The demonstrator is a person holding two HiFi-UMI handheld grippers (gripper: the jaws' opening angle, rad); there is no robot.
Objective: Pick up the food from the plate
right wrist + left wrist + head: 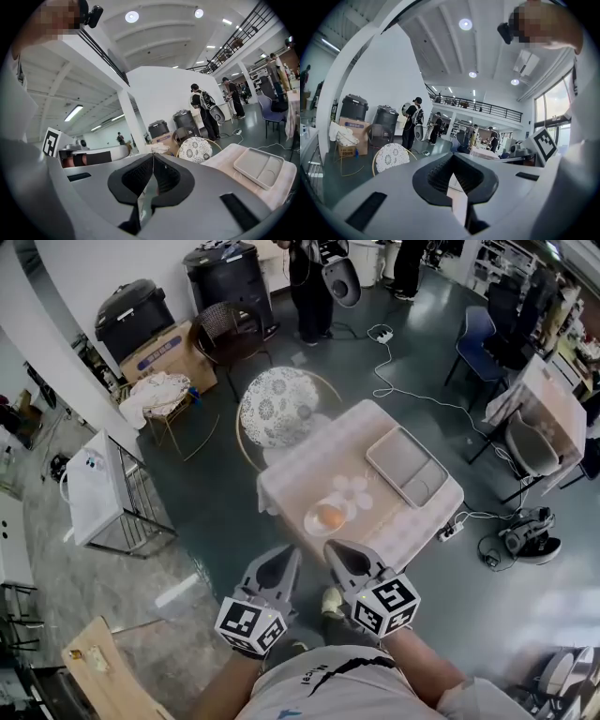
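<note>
In the head view, a round orange-brown piece of food is seen lying on a small pale round plate. The plate is set at the near edge of a square table covered with a pale checked cloth. A grey compartmented plastic tray is set further back. The left gripper and right gripper are held just short of the table, apart from the plate.

In the left gripper view, the jaws are seen pressed together with nothing between them.

In the right gripper view, the jaws are likewise clenched and empty; the plate is not shown.

The food is judged light, probably soft and liable to roll. It would best be taken gently across its widest part.
</note>
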